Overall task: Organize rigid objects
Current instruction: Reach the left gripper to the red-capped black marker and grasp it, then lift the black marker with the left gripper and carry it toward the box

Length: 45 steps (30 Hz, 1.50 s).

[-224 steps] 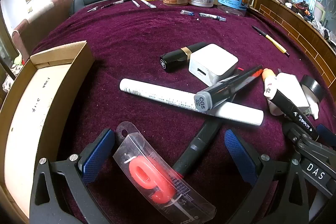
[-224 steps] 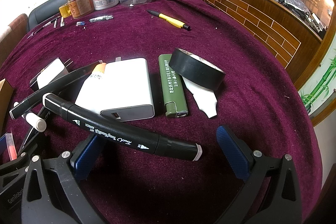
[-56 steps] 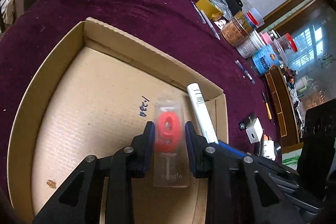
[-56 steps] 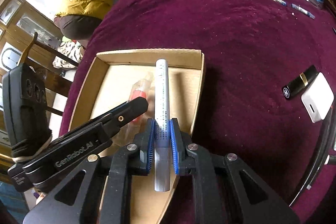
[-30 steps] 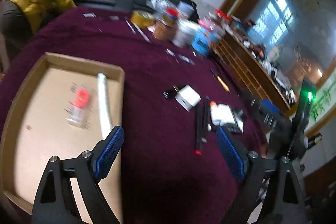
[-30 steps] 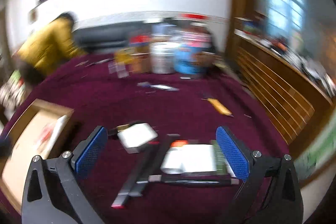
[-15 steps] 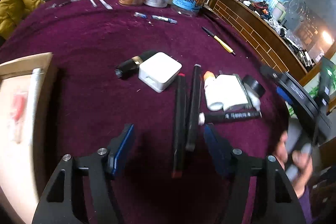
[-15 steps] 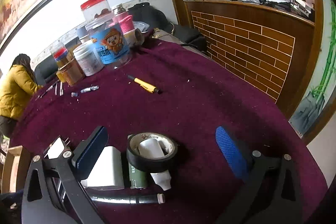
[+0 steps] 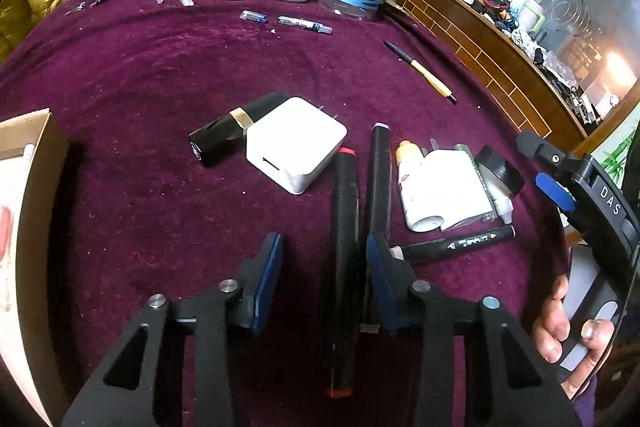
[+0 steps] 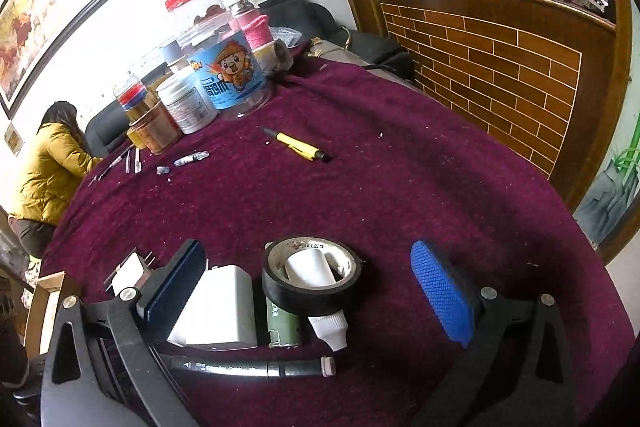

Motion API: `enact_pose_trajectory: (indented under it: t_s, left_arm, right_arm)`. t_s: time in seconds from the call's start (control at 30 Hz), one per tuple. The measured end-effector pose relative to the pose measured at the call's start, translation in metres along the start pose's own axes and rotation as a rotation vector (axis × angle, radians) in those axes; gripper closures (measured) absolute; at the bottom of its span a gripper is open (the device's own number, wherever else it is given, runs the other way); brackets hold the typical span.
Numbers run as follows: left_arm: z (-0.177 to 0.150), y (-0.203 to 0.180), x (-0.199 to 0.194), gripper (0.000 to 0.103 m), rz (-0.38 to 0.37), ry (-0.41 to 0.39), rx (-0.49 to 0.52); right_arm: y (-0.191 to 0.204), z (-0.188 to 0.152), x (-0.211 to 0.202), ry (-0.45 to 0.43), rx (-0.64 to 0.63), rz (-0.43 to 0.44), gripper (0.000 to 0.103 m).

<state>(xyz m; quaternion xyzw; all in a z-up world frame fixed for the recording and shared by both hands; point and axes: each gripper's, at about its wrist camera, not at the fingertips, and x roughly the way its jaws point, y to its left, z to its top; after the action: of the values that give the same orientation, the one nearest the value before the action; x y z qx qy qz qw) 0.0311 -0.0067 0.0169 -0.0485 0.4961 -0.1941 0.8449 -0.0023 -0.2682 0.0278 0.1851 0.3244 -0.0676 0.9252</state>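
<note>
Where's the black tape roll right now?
Right wrist view: black tape roll lies between the open right tongs, resting on the green lighter and white tube.

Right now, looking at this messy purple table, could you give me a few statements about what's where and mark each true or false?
1. The left gripper is open around the red-capped marker. True.
2. The black tape roll stands on its edge. False: it lies flat, atop a white tube.
3. The right gripper clamps the tape roll. False: it is open, touching nothing.
4. The black lipstick lies against the white charger. True.
5. The yellow pen is in the cardboard box. False: it lies on the cloth.
</note>
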Motion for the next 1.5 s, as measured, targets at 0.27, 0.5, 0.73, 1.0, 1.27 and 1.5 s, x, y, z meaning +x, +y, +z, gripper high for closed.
enact_pose_trajectory:
  t_s: [0.27,0.5,0.73,1.0,1.27,1.5]
  left_arm:
    - [0.005,-0.025,0.014,0.067,0.17,-0.006,0.117]
    - [-0.004,-0.031,0.01,0.092,0.198,-0.018,0.149]
    - [-0.041,-0.003,-0.028,0.091,0.187,-0.016,0.059]
    - [-0.043,-0.017,-0.015,0.063,0.205,-0.06,0.095]
    - [-0.059,-0.004,-0.037,0.092,0.201,-0.068,0.029]
    - [-0.07,-0.005,-0.035,0.089,0.257,-0.078,0.054]
  right_arm:
    - [0.001,-0.001,0.002,0.011,-0.004,-0.007,0.0]
    - [0.0,-0.001,0.006,0.022,-0.008,-0.022,0.0]
    - [-0.002,-0.002,0.008,0.031,-0.009,-0.029,0.0]
    - [0.007,-0.004,0.006,0.007,-0.068,-0.075,0.0]
    - [0.008,-0.005,0.012,0.023,-0.083,-0.1,0.0]
    - [0.003,-0.007,0.018,0.054,-0.056,-0.119,0.0]
